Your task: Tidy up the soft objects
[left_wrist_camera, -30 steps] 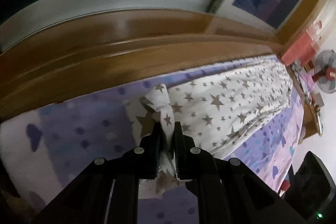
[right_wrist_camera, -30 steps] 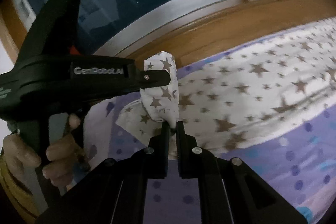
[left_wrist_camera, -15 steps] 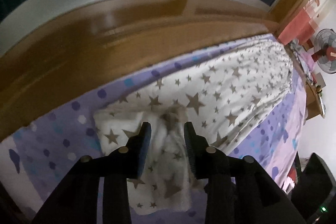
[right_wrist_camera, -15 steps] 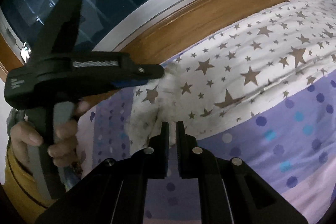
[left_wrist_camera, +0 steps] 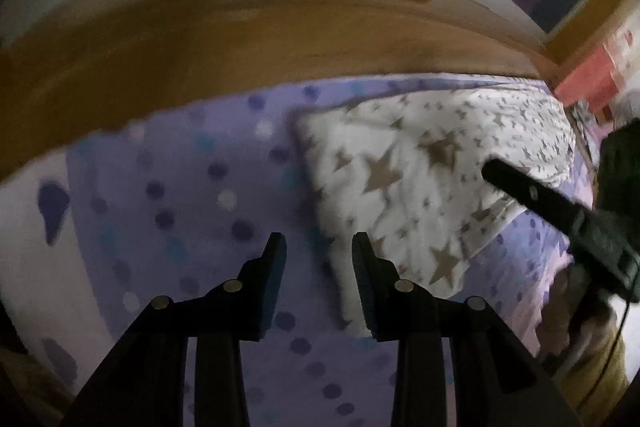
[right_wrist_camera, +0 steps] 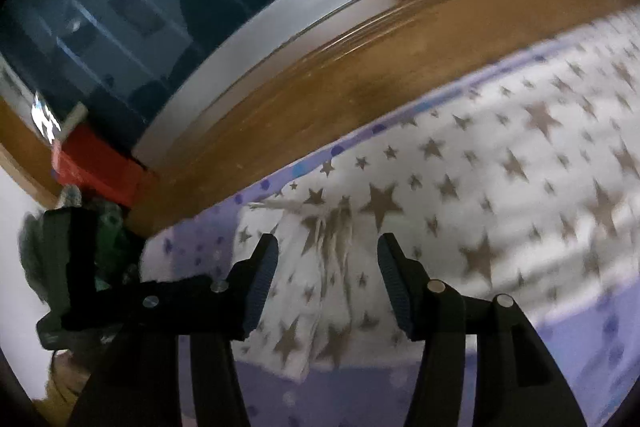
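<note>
We are holding the left gripper and right gripper spread apart, empty, above the star blanket lying on the bed

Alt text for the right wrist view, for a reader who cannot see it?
The right hand-held gripper hangs open above a star-print blanket lying on a purple dotted sheet. A wooden ledge and dark window lie beyond.

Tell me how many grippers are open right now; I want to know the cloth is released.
2. The left gripper hangs open over the sheet, beside the starred cloth. The right gripper is open above that cloth's near corner. Neither holds anything.
</note>
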The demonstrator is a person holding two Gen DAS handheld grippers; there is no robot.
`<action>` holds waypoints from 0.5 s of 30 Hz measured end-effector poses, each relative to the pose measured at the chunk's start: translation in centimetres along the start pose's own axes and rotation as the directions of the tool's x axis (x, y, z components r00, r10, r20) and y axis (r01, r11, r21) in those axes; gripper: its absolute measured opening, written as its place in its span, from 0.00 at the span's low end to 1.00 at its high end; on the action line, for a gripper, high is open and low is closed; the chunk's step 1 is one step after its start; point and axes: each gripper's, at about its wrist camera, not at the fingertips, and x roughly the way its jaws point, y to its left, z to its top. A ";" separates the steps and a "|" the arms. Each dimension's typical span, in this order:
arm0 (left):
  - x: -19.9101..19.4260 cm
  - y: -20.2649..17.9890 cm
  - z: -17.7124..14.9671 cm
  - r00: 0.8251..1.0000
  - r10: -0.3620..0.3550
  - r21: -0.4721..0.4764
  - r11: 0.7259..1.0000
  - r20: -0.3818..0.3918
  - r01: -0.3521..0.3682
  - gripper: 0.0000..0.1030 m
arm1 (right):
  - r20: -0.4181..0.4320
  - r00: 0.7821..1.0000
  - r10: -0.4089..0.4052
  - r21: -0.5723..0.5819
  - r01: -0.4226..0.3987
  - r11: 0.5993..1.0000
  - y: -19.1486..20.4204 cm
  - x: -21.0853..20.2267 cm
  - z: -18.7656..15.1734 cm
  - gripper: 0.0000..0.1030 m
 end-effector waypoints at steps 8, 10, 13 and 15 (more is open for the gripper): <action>-0.6 -0.4 0.0 0.997 -0.048 0.057 0.997 0.063 0.045 0.33 | -0.072 0.992 -0.103 -0.234 0.083 0.969 2.7 4.4 0.4 0.05; -1.0 -1.1 0.4 0.993 -0.064 0.088 0.995 0.100 0.055 0.33 | -0.051 0.993 -0.104 -0.270 0.087 0.959 3.4 4.2 0.6 0.05; -1.0 -1.8 1.3 0.986 -0.080 0.124 0.990 0.147 0.062 0.33 | 0.009 0.996 -0.090 -0.343 0.088 0.935 5.0 3.4 1.5 0.05; -0.8 -2.1 1.9 0.983 -0.089 0.137 0.988 0.158 0.068 0.33 | 0.024 0.995 -0.100 -0.393 0.102 0.914 5.6 3.7 2.2 0.05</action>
